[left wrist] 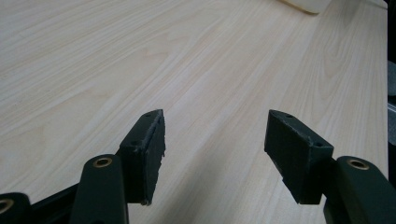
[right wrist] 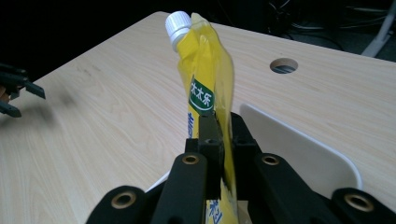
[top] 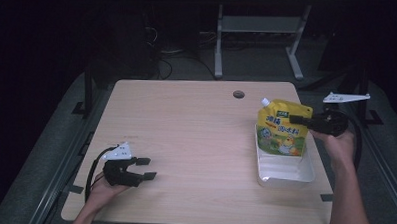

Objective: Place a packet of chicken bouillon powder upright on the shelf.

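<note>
Yellow spouted pouch (top: 281, 132) stands upright with its lower end inside the white tray (top: 286, 174), and everything else is placed here by that tray. Nearest the person, well to the left of the tray and apart from it, the left gripper (top: 145, 168) rests low over the bare wooden table (top: 195, 137) in the person's left hand (top: 103, 191); its jaws stand wide apart with nothing between them, and the left gripper view shows only wood grain in the gap (left wrist: 215, 140). The tray itself sits near the table's right edge. Just above the tray's far end, the right gripper (top: 300, 119), held in the person's right hand (top: 338, 142), has its jaws pressed together on the upper side edge of the pouch; the right gripper view shows the yellow film pinched flat between the two jaws (right wrist: 223, 140). The pouch's white cap (right wrist: 178, 23) sits at its top corner, turned away from the gripper. Beyond the tray, a round hole (top: 238, 94) opens in the tabletop near the far edge.
</note>
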Motion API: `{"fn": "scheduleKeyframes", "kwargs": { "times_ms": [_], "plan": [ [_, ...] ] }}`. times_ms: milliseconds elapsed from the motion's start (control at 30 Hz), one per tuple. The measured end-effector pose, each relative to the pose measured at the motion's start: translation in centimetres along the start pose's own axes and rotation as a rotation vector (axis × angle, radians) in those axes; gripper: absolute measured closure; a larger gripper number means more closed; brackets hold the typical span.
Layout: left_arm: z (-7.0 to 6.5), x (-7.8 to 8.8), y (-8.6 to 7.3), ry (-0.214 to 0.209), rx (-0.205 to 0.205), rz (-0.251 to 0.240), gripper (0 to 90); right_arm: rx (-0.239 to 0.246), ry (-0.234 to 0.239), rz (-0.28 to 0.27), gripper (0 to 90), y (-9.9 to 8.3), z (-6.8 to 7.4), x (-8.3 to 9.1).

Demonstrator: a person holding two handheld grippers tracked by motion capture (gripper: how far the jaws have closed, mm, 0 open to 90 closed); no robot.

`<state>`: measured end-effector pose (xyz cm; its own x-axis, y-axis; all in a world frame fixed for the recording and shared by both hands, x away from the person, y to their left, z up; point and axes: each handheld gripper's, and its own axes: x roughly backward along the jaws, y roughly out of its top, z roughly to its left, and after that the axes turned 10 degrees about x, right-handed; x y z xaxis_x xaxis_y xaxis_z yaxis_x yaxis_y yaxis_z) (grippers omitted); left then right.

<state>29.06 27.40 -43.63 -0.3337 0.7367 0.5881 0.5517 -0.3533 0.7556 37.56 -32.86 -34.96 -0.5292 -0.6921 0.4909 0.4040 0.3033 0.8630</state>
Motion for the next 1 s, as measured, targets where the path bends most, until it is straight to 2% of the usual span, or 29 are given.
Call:
{"fn": "scheduleKeyframes", "kwargs": {
  "times_ms": [333, 700, 1000],
  "plan": [
    [-0.2, -0.2, 0.1, -0.005, -0.002, 0.004, 37.4, -0.055, -0.040, -0.028, 77.5, -1.8, 0.0, 1.0],
    [-0.4, -0.3, 0.0, -0.009, -0.011, 0.014, 36.2, -0.115, -0.088, -0.051, 61.1, -3.9, 0.5, 2.3],
    [-0.3, 0.0, -0.1, 0.004, 0.005, 0.007, 34.1, -0.116, -0.120, -0.058, 56.0, -5.1, 1.5, 3.5]
  ]
}}
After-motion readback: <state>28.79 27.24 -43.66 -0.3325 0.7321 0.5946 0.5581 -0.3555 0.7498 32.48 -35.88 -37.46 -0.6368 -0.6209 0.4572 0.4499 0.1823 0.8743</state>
